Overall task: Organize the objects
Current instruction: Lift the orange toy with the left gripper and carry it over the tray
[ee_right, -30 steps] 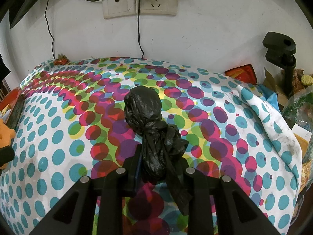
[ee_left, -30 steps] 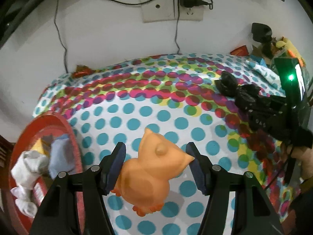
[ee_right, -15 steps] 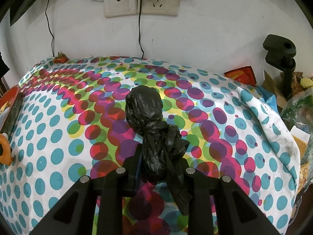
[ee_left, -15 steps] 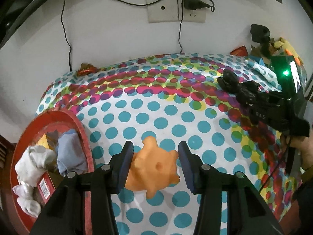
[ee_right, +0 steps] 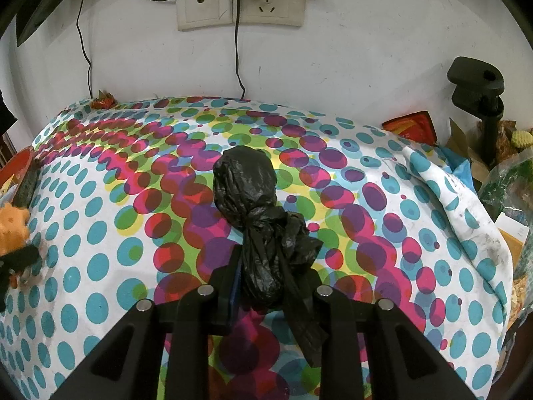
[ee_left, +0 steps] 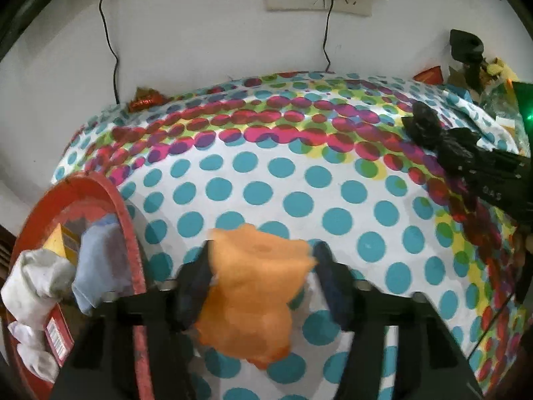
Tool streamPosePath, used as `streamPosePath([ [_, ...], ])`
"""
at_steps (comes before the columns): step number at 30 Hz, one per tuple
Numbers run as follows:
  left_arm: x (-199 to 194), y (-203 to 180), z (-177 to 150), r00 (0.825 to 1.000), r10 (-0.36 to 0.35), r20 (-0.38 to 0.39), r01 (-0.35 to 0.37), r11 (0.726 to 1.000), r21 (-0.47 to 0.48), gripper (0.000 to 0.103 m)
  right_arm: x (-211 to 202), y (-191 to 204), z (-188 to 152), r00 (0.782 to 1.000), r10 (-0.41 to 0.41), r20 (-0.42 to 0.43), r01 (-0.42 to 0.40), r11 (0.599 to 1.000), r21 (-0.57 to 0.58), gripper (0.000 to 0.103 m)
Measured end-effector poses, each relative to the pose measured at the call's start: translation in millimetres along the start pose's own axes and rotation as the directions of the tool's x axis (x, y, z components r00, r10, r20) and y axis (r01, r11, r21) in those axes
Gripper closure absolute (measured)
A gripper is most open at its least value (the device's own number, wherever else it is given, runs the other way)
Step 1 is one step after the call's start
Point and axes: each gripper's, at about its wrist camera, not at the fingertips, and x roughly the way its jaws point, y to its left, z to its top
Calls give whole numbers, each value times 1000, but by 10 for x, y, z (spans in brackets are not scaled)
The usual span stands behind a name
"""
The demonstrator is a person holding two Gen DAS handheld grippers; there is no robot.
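Observation:
An orange toy owl (ee_left: 253,300) sits between the pads of my left gripper (ee_left: 263,256). The jaws are closing and both pads touch its sides, low over the dotted cloth (ee_left: 299,200) beside the red basin (ee_left: 128,233). The same owl (ee_right: 11,226) shows at the left edge of the right wrist view. My right gripper (ee_right: 269,266) is shut on the knotted neck of a black plastic bag (ee_right: 245,180), whose round end rests on the cloth. From the left wrist view the bag (ee_left: 423,123) lies at the far right.
The red basin holds white socks (ee_left: 36,280), a blue cloth (ee_left: 96,260) and a small box. A foil wrapper (ee_left: 145,101) lies at the back by the wall. Cables hang from wall sockets (ee_right: 240,10). A black clamp (ee_right: 476,83) and bags crowd the right edge.
The left jaws have narrowed onto the orange owl, and the gripper has sunk and shifted so the red basin looms closer. The right gripper and its black bag have stayed put.

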Motion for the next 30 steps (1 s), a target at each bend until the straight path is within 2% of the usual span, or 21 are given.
streamPosePath([
  [2,1,-2,3,1000,-28,-4,28,1000,2,60,0,-3,0,1000,1,0,-1,1000,1,78],
  [6,-7,8,8,1000,-31,-2,31,1000,-4,62,0,-5,1,1000,1,0,-1,1000,1,78],
  [10,-53,41,35,996,-84,-3,83,996,-28,63,0,-6,1,1000,2,0,-2,1000,2,78],
  [19,-231,9,59,996,-81,23,81,997,-8,63,3,-5,3,1000,2,0,-2,1000,2,78],
  [30,-470,150,39,999,-27,29,28,999,-25,63,6,-12,3,1000,2,0,-2,1000,1,78],
])
